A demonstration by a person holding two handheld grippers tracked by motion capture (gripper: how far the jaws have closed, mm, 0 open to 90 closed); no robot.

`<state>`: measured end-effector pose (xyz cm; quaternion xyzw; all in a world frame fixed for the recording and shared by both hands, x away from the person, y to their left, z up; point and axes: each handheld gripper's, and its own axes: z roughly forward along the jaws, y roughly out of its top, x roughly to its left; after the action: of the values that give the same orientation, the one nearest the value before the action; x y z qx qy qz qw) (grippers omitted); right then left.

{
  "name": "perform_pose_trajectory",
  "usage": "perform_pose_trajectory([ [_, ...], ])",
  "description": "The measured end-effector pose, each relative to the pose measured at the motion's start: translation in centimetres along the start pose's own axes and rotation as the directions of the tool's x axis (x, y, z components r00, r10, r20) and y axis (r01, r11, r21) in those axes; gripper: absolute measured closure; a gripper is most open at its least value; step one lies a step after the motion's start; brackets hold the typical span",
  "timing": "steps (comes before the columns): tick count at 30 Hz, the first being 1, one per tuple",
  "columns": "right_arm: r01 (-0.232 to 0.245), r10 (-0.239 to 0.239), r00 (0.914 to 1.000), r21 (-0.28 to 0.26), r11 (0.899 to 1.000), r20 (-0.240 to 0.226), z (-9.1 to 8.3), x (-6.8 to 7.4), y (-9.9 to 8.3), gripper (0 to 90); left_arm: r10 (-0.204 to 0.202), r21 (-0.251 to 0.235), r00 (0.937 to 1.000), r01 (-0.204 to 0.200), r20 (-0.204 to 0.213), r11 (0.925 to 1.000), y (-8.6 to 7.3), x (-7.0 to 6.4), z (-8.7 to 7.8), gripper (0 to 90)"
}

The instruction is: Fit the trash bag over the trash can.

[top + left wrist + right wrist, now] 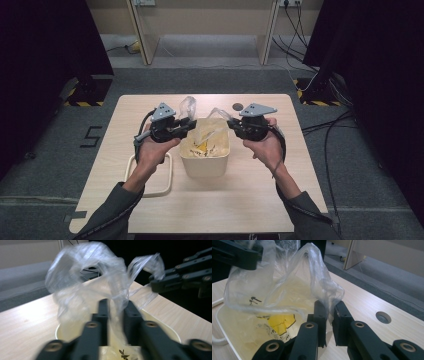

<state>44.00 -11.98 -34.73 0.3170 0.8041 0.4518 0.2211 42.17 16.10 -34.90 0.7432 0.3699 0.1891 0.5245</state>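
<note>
A clear plastic bag (206,131) lines a cream bin (204,165) at the table's middle. Its rim is pulled up on both sides. My left gripper (191,123) is shut on the bag's left edge, a little above the bin's left rim. My right gripper (229,123) is shut on the bag's right edge over the right rim. In the left gripper view the film (85,272) billows above the shut left gripper (116,304). In the right gripper view the right gripper (330,306) pinches a fold of the bag (287,282), and yellow scrap (280,323) lies inside.
A white ring-shaped frame (167,176) lies flat left of the bin. A round hole (238,106) sits in the wooden table (250,200) behind the bin, also in the right gripper view as the hole (383,317). Cables run over the floor at the right.
</note>
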Motion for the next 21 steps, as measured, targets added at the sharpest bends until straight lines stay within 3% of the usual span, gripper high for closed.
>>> perform_pose_trajectory([
  [4,-0.031,0.031,0.9995,-0.006,1.0,0.009,-0.8,-1.0,-0.6,83.5,0.002,0.004,0.9999,-0.002,0.015,1.0,-0.9,0.6,-1.4,88.2],
  [8,-0.075,0.075,0.9971,-0.013,0.997,-0.014,-1.7,-1.4,-2.1,84.2,-0.05,0.004,0.997,0.05,0.058,0.9987,-3.0,1.0,-3.6,88.7],
  [10,-0.094,0.093,0.9946,-0.023,0.995,-0.045,-2.3,-0.8,-3.1,84.8,-0.073,0.004,0.9937,0.073,0.085,0.9973,-4.2,0.8,-4.3,88.7],
  [14,-0.075,0.073,0.9956,-0.025,0.997,-0.058,-3.4,1.0,-4.9,85.9,-0.068,0.017,0.9924,0.066,0.102,0.9977,-6.1,0.0,-5.0,88.5],
  [17,-0.064,0.065,0.9948,0.01,0.998,-0.078,-3.5,2.1,-6.2,86.0,-0.102,0.018,0.988,0.101,0.116,0.9947,-7.5,0.1,-5.1,88.5],
  [21,-0.094,0.096,0.99,0.021,0.995,-0.104,-3.8,2.4,-7.7,85.9,-0.143,0.023,0.9805,0.142,0.134,0.9897,-8.8,0.3,-5.4,87.5],
])
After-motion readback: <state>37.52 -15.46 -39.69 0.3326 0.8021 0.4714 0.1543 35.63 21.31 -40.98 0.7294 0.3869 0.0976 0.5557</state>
